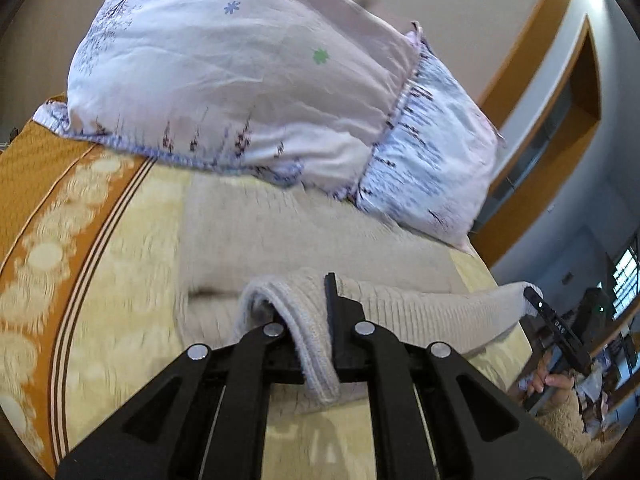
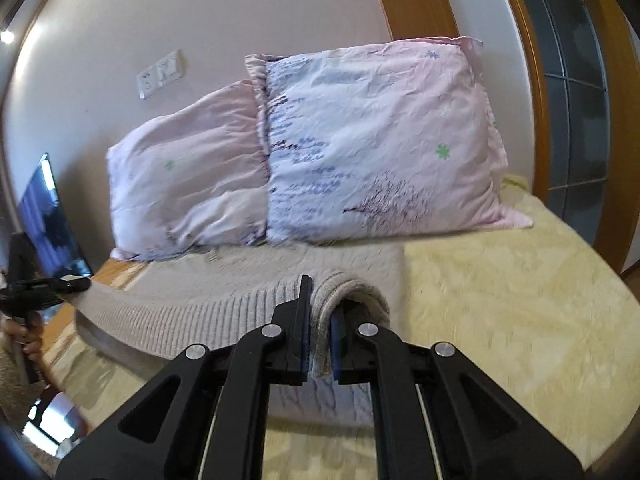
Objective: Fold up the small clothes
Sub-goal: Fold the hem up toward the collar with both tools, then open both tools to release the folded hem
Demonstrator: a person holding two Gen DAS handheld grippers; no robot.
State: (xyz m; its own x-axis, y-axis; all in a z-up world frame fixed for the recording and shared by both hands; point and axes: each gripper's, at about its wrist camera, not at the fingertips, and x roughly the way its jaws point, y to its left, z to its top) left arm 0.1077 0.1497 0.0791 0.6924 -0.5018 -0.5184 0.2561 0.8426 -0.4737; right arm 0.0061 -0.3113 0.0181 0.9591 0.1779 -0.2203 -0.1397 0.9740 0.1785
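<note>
A beige knitted sweater (image 1: 304, 236) lies on the yellow bedspread (image 1: 132, 264) in front of the pillows. My left gripper (image 1: 308, 312) is shut on one corner of its ribbed hem (image 1: 420, 312), lifted off the bed. My right gripper (image 2: 320, 312) is shut on the other hem corner, and the sweater (image 2: 208, 300) stretches between them. Each gripper shows in the other's view: the right one (image 1: 536, 300) at the far right, the left one (image 2: 76, 280) at the far left.
Two pink and lilac printed pillows (image 2: 380, 148) (image 1: 248, 76) lean against the wall behind the sweater. The bedspread has an orange border (image 1: 36, 184) on the left. A wooden door frame (image 2: 536, 80) stands to the right of the bed.
</note>
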